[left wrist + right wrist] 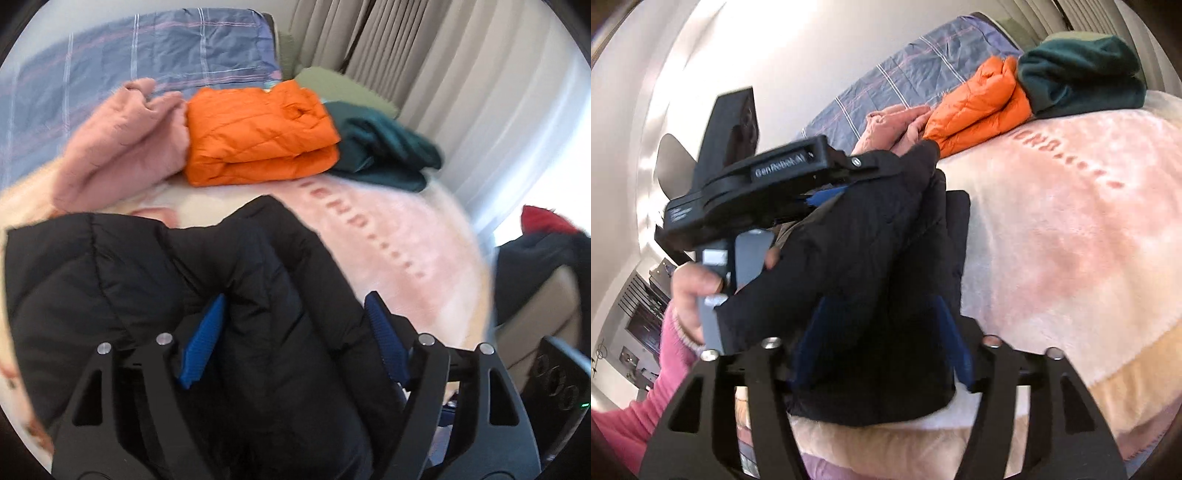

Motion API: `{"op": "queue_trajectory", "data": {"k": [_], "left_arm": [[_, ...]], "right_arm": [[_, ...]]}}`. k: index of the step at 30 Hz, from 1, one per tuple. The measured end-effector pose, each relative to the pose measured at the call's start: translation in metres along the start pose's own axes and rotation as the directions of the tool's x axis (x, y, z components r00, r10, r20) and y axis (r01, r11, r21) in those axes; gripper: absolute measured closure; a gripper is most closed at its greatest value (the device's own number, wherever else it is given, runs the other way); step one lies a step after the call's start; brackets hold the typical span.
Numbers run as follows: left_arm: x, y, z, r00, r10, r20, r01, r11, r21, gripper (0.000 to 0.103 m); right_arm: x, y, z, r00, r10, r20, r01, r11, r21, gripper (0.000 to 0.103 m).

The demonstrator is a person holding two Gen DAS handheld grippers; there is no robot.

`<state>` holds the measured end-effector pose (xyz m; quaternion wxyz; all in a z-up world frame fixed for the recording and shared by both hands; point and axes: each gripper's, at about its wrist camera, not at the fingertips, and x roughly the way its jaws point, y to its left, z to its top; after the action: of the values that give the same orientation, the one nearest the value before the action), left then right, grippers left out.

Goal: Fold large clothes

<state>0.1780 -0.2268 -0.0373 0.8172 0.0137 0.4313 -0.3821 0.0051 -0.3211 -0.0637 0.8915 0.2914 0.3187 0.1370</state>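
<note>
A black puffer jacket [147, 280] lies bunched on the pink blanket [388, 240] at the bed's near side. My left gripper [295, 299] stands open; a fold of the jacket fills the gap, and both blue pads [384, 332] show their faces. In the right wrist view the same jacket [868, 229] is humped up between the spread jaws of my right gripper [881, 302], also open. A hand [690, 291] in a pink sleeve holds the left gripper's handle just beyond, with its fingers buried in the jacket.
A folded orange jacket [255, 133] sits at the back, between a pink garment [125, 147] and a dark green one [384, 144]. A plaid pillow [147, 55] and curtains [443, 74] lie behind. Dark and red clothes [543, 251] are piled at the right.
</note>
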Motion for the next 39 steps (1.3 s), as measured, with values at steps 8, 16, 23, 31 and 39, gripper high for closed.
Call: {"op": "queue_trajectory", "data": {"k": [8, 16, 23, 31, 39], "left_arm": [[-0.005, 0.030, -0.002, 0.959, -0.265, 0.103, 0.280, 0.943, -0.180, 0.026], [0.000, 0.004, -0.010, 0.976, -0.195, 0.099, 0.202, 0.977, -0.064, 0.025], [-0.044, 0.022, -0.009, 0.974, -0.149, 0.171, 0.152, 0.988, -0.005, 0.024], [-0.031, 0.044, -0.027, 0.983, 0.142, 0.116, -0.157, 0.979, 0.130, 0.026], [0.005, 0.011, -0.048, 0.941, 0.310, 0.139, -0.339, 0.879, 0.336, 0.026]], "right_arm": [[-0.033, 0.026, -0.002, 0.989, 0.149, 0.024, -0.147, 0.986, -0.077, 0.023], [0.000, 0.039, -0.013, 0.970, -0.235, 0.063, 0.242, 0.957, -0.159, 0.039], [0.001, 0.003, -0.035, 0.988, -0.150, 0.029, 0.151, 0.988, -0.043, 0.074], [0.002, 0.004, -0.034, 0.980, -0.197, 0.029, 0.199, 0.978, -0.061, 0.056], [-0.015, 0.014, -0.020, 0.965, -0.242, 0.096, 0.252, 0.961, -0.116, 0.051]]}}
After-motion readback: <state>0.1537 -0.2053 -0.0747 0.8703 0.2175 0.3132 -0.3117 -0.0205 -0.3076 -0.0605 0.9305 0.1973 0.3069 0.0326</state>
